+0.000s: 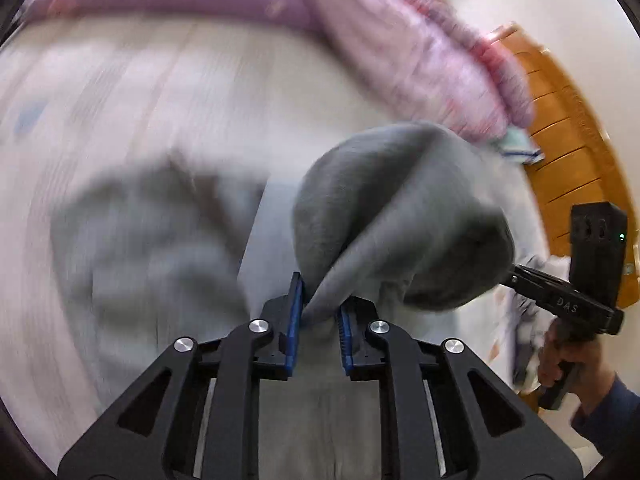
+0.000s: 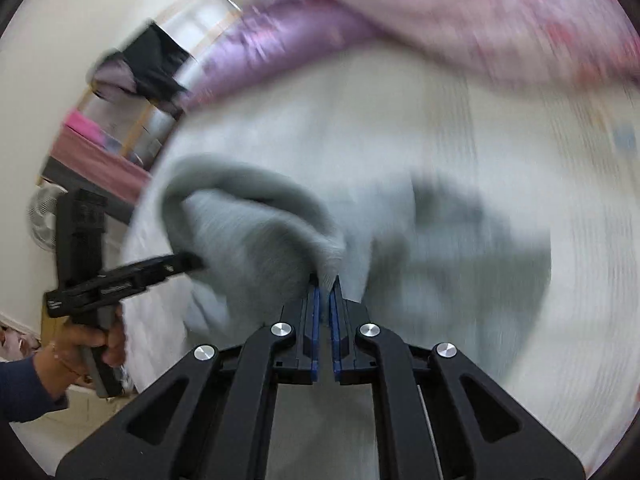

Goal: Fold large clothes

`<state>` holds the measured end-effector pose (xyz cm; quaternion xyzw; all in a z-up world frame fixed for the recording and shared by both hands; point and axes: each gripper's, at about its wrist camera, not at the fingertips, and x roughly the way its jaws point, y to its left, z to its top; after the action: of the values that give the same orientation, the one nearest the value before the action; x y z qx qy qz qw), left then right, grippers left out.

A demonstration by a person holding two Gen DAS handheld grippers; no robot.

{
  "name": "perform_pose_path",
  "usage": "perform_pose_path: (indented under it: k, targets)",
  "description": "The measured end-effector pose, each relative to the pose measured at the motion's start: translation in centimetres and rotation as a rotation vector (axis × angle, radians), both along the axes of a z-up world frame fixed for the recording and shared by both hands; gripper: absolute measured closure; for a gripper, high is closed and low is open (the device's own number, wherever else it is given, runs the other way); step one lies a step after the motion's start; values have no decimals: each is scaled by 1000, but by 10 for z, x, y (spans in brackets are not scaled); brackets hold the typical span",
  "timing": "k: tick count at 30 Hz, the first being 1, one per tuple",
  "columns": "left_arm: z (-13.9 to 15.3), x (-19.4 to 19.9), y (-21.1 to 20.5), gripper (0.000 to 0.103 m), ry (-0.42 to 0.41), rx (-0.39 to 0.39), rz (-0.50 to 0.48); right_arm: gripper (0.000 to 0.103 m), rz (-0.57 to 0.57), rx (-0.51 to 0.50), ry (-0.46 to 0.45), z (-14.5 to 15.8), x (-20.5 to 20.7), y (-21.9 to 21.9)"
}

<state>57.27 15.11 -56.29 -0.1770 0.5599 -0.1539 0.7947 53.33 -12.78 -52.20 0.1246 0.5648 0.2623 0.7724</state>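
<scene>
Left wrist view shows the left gripper (image 1: 320, 312) pinching a bunched edge of the grey garment (image 1: 400, 216), lifted over the pale bed sheet (image 1: 160, 92). The right gripper (image 2: 325, 284) is pressed on another edge of it. The cloth spans between both hands, both equally near. No containers are visible.

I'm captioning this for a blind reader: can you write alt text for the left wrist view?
The left gripper pinches a bunched fold of grey garment between its blue pads, over a pale bed surface blurred by motion. At right, a hand holds the right gripper, its tips hidden in the same cloth; a pink quilt lies behind.
</scene>
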Motion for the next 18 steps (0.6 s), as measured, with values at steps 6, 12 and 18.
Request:
perform_pose_path:
  k: [6, 12, 18]
  targets:
    - [-22, -62, 24, 52, 160, -41, 205, 89, -99, -104, 206, -48, -58, -17]
    - [33, -69, 38, 44, 22, -104, 331, 89, -180, -156, 142, 2, -53, -28]
    - [-7, -47, -12, 37, 116, -73, 192, 89, -182, -20, 153, -10, -32, 24]
